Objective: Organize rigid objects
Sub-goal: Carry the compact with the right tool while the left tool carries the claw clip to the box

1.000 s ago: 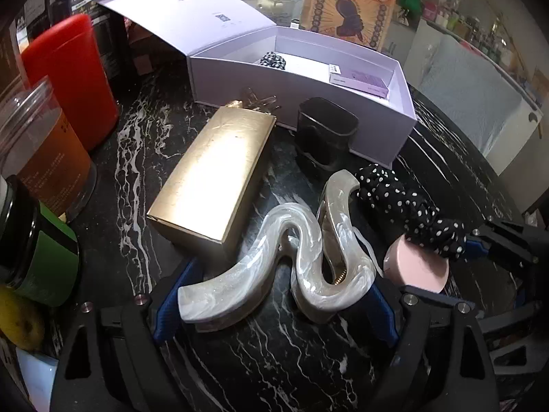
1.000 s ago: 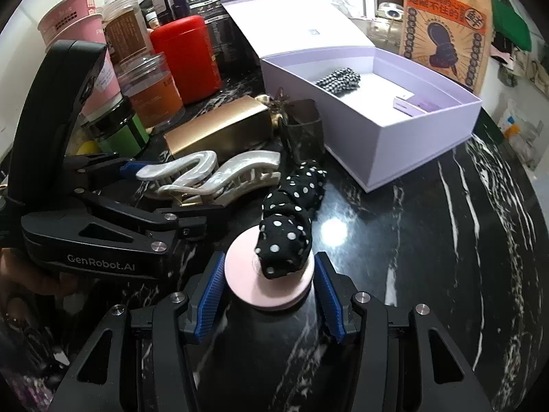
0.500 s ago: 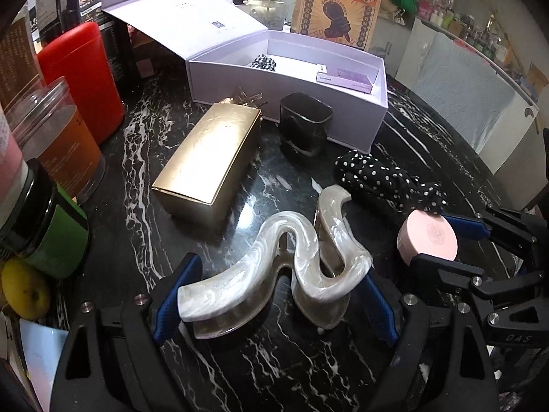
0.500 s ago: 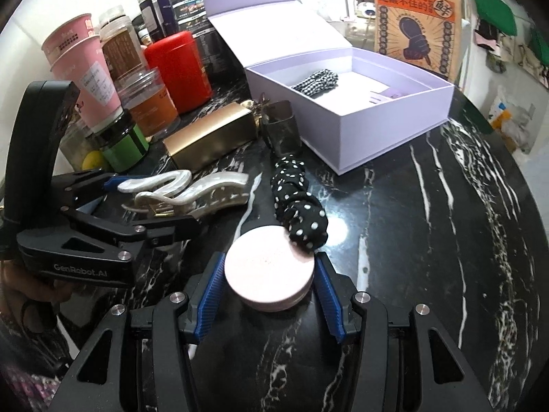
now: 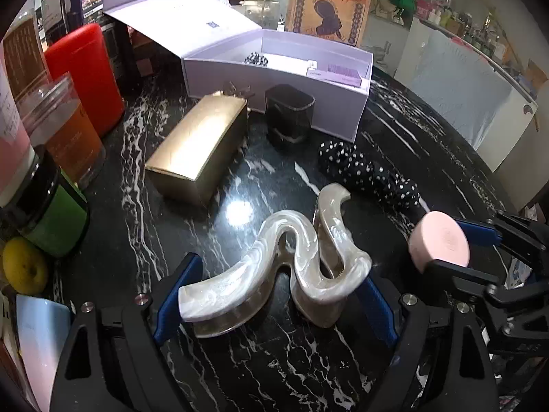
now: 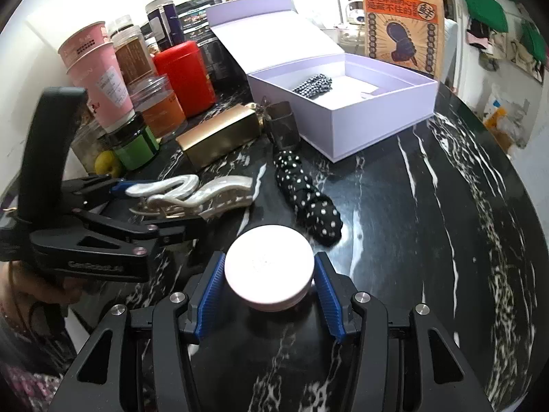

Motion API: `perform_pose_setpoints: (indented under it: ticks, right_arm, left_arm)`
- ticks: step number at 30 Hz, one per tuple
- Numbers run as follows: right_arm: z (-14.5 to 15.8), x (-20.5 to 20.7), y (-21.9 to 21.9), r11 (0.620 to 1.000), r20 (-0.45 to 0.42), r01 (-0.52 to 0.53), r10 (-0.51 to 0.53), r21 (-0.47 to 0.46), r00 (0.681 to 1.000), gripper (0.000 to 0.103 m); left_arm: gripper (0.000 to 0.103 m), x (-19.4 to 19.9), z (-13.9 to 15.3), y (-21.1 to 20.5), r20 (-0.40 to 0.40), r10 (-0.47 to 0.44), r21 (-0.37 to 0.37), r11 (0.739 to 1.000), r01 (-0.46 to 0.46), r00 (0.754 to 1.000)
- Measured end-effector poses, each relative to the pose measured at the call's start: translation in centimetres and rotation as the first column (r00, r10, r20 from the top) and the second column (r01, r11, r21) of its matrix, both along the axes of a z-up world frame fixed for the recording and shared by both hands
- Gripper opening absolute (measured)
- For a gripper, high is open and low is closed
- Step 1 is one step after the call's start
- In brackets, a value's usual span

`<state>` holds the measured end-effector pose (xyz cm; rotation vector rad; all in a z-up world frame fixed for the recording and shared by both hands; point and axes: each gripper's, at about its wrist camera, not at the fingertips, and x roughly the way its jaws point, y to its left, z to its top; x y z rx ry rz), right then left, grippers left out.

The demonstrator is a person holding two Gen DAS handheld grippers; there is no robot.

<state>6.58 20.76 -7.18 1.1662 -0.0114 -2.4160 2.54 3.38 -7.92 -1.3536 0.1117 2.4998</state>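
My left gripper (image 5: 274, 295) is shut on a wavy pearl-white hair claw (image 5: 274, 267) and holds it above the black marble table; the claw also shows in the right wrist view (image 6: 185, 195). My right gripper (image 6: 269, 283) is shut on a round pink compact (image 6: 269, 279), lifted off the table; the compact also shows in the left wrist view (image 5: 439, 243). An open lilac box (image 6: 374, 120) stands behind, holding a checked scrunchie (image 6: 314, 84). A black polka-dot scrunchie (image 6: 307, 201) lies on the table between the grippers and the box.
A gold box (image 5: 199, 147) and a dark cup-shaped clip (image 5: 290, 115) lie before the lilac box. A red canister (image 5: 87, 75), jars (image 5: 68, 127), a green-labelled jar (image 5: 51, 216), pink cups (image 6: 99, 75) and a lemon (image 5: 24, 269) crowd the left. A paper bag (image 6: 401, 24) stands behind.
Both grippers have pulled back and risen with their objects. The pink compact has come out from under the polka-dot scrunchie, which now lies alone on the table.
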Motion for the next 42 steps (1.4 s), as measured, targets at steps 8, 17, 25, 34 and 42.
perform_pose_setpoints:
  ticks: [8,17,25,34,42]
  right_arm:
    - [-0.1,0.9,0.7,0.999,0.013,0.03,-0.029,-0.015,0.999,0.051]
    - [-0.2,0.7,0.7,0.999,0.016,0.027,-0.026,-0.022,1.0,0.051]
    - [0.5,-0.3,0.7,0.999,0.007,0.028,-0.028,-0.022,1.0,0.051]
    - [3.0,-1.7,0.6,1.0,-0.049,0.017,-0.018,-0.013,0.999,0.051]
    - [4.6,-3.2,0.7,1.0,-0.085,0.0,0.0,-0.003,0.996,0.051]
  left_arm:
    - [0.088,-0.3,-0.8,0.0,0.02,0.001,0.045,0.999,-0.002,1.0]
    - [0.087,-0.1,-0.1,-0.5,-0.024,0.039,0.084,0.996,-0.037,0.999]
    - [0.087,-0.3,2.1,-1.4,-0.055,0.055,0.106,0.993,-0.049,0.997]
    - [0.087,-1.2,4.9,-1.1,-0.107,0.051,0.104,0.994,-0.04,0.993]
    - [0.087,-2.3,6.8,-0.6,-0.14,0.041,0.114,0.993,-0.025,0.989]
